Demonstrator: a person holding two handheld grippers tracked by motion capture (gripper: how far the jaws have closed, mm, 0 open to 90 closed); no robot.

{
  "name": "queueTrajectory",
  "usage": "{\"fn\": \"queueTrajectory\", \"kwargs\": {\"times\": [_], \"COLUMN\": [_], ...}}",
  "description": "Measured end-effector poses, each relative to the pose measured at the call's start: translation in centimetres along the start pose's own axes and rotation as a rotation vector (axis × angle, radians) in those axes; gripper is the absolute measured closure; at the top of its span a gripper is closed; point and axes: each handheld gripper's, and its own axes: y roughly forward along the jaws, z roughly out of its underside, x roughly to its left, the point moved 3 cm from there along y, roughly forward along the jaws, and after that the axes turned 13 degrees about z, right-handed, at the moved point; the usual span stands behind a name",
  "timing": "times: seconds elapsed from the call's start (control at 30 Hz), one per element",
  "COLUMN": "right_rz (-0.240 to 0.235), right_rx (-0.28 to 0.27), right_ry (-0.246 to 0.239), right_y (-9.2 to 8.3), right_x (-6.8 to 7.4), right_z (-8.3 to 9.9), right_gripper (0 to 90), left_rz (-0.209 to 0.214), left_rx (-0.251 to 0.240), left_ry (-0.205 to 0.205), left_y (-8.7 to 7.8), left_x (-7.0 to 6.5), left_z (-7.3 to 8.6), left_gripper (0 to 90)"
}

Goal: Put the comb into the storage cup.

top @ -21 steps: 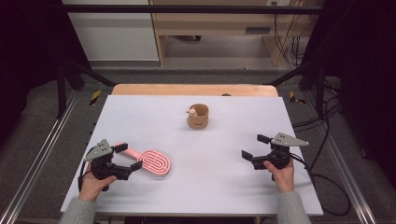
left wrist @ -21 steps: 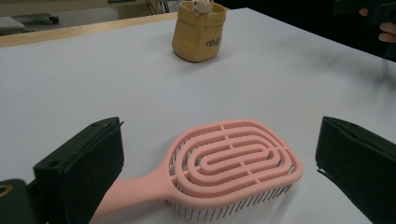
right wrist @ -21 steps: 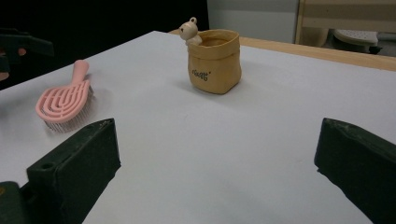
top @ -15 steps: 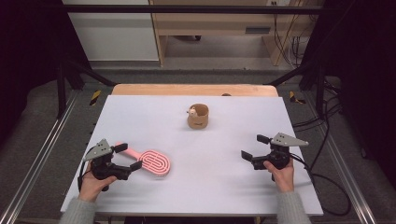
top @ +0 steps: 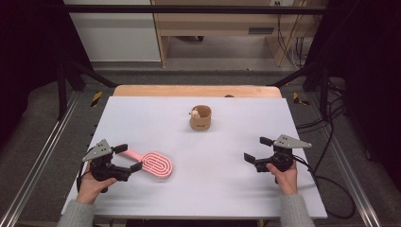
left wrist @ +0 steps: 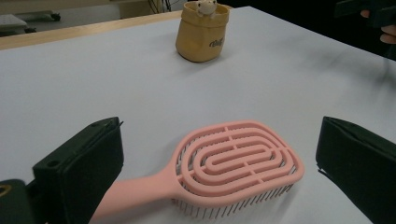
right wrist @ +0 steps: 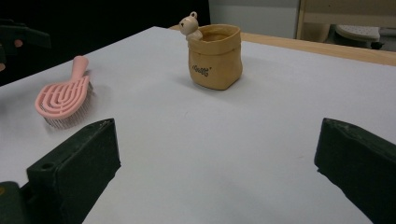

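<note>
Lying at lower left, the pink brush (top: 152,162) is straddled handle-first by the left gripper (top: 128,158), jaws wide, nothing gripped; the right gripper (top: 257,149) is spread empty.

The left gripper (left wrist: 219,154) rests low over the white table (left wrist: 93,79), its two black jaws spread wide. Between them lies a pink hairbrush (left wrist: 224,168), bristles down, its handle running toward the left jaw; neither pad presses on it. Farther back stands a tan pot (left wrist: 203,35) with a small bear figure (left wrist: 204,6) at its rim.
</note>
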Motion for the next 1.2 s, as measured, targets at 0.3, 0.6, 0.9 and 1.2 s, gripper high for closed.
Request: {"fn": "queueTrajectory", "kwargs": {"times": [0.3, 0.6, 0.9, 1.2], "right_rz": [0.002, 0.006, 0.005, 0.005], "right_rx": [0.002, 0.004, -0.002, -0.001], "right_ry": [0.000, -0.002, -0.001, -0.001], "right_y": [0.0, 0.0, 0.0, 0.0], "right_x": [0.0, 0.0, 0.0, 0.0], "right_z": [0.0, 0.0, 0.0, 0.0], "right_gripper": [0.3, 0.3, 0.3, 0.3], "left_rz": [-0.027, -0.044, -0.068, -0.110], "left_rx": [0.010, 0.030, 0.060, 0.065], "left_ry": [-0.014, -0.008, -0.022, -0.048], "left_y": [-0.9, -1.2, -1.0, -0.7], "left_x": [0.5, 0.8, 1.5, 2.6], "left_z": [-0.6, -1.6, -2.7, -3.3], "left_gripper": [0.6, 0.4, 1.3, 3.7]}}
